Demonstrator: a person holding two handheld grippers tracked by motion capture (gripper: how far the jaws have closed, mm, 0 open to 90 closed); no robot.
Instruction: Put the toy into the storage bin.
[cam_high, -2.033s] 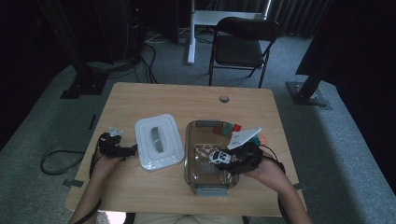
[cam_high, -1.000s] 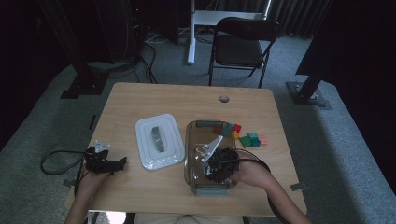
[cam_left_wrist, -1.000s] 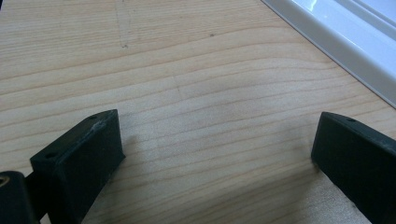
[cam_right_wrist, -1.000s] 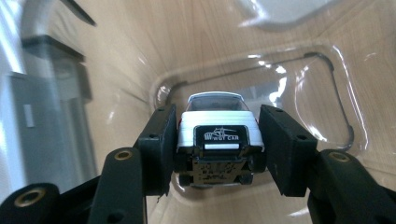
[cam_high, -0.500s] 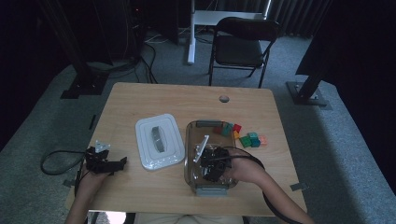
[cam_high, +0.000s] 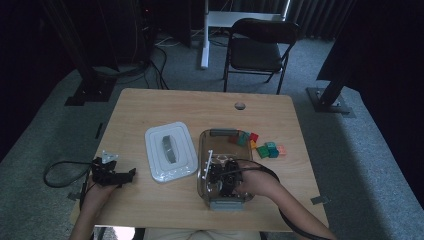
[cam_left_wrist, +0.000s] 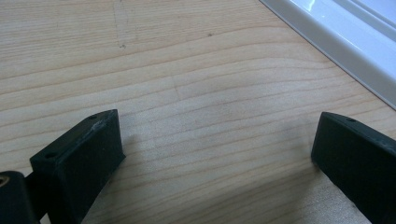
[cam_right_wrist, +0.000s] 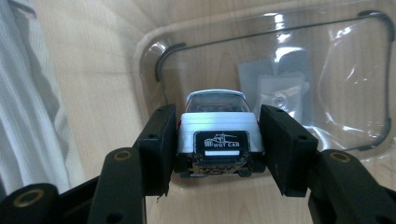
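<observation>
The right gripper (cam_right_wrist: 217, 140) squeezes a silver toy car (cam_right_wrist: 217, 133) low inside the clear box (cam_high: 204, 165), not yet let go, while coloured blocks (cam_high: 270, 149) wait outside on the right.

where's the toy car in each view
High view: toy car low and right of centre, in the right hand-held gripper over the clear box.
Left gripper view: not in it.
Right gripper view: toy car at centre, clamped between the jaws.
Shared landmark: white lid.
</observation>
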